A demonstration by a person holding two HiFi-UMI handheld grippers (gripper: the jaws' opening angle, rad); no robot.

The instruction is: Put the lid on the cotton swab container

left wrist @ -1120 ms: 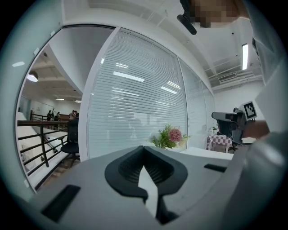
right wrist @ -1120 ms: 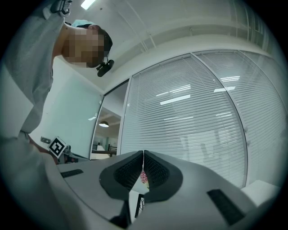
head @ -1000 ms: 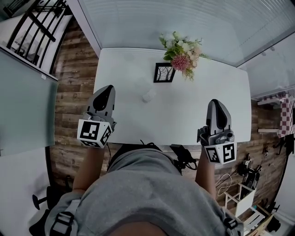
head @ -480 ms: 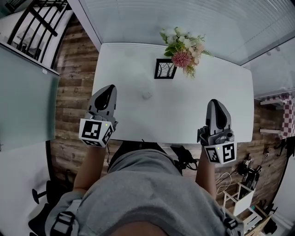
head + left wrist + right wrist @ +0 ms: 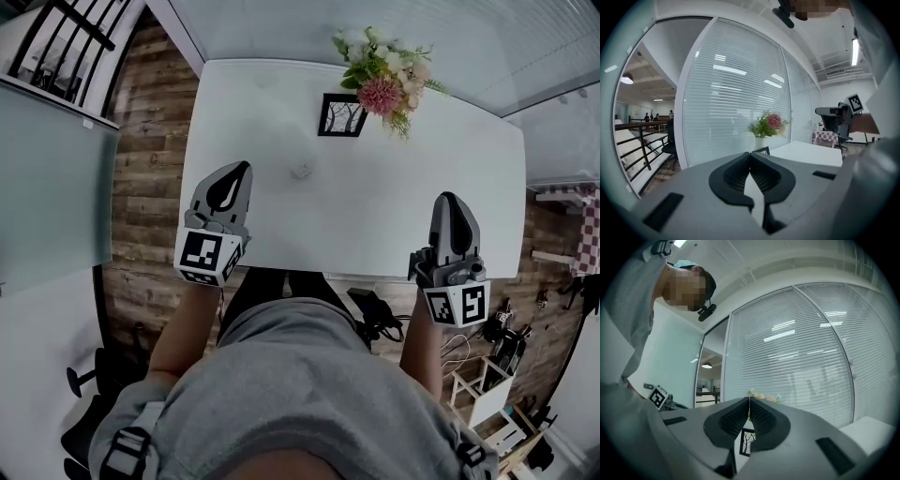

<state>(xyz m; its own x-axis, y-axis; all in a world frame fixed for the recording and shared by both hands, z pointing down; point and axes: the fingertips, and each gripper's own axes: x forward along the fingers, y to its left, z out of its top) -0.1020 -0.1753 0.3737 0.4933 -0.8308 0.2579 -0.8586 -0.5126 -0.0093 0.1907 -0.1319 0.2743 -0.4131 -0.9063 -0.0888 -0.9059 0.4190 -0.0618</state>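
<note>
left claw [image 5: 243, 170] clenched on nothing | right claw [image 5: 448, 199] clenched on nothing | small pale round cotton swab container [image 5: 302, 171] faintly seen on white counter [image 5: 394, 225], near left claw, untouched | lid cannot be made out

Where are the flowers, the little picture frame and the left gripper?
flowers [image 5: 380, 94], head view, on the pink bloom.
picture frame [image 5: 340, 114], head view, on the middle of its picture.
left gripper [image 5: 244, 168], head view, at its closed tips.
</note>
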